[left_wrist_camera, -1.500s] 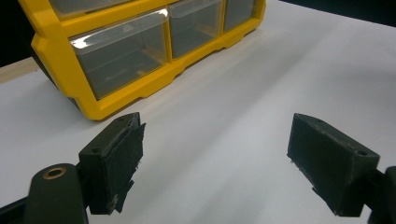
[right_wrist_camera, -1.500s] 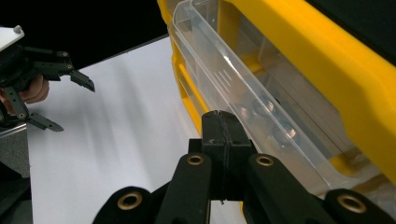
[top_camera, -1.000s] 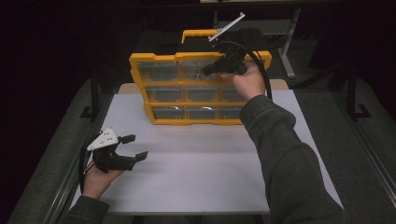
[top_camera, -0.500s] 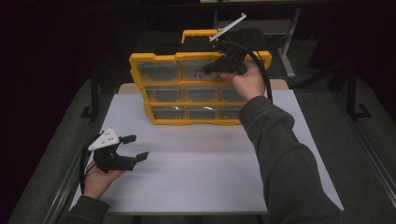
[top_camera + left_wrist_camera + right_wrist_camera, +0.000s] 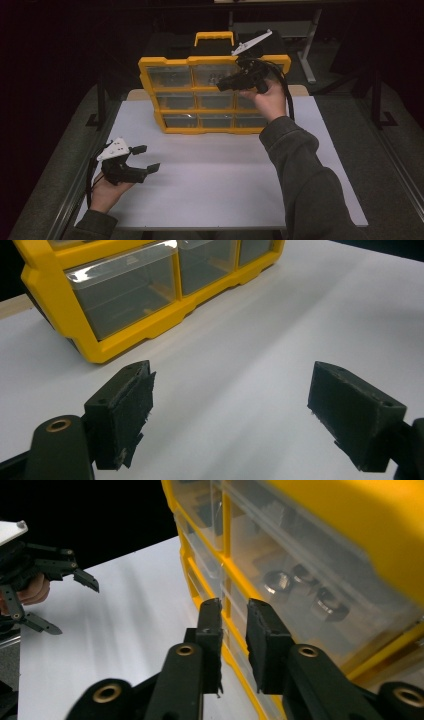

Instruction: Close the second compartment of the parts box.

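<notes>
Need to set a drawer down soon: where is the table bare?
Bare white table runs from the yellow organizer to the near edge, and right of the sleeve. Crowded: the near-left corner by the left gripper, and the organizer's front by the right gripper.

Lighting as I see it: dim room, dark surroundings; white table (image 5: 215,170) evenly lit from above. Organizer (image 5: 320,555) close-up soft, glare on its clear drawers.

Glossy plastic, matt table

Organizer (image 5: 214,95): glossy yellow plastic frame, clear smooth drawers; shiny metal nuts (image 5: 300,587) beyond the fingers; table (image 5: 220,175) matt white.
</notes>
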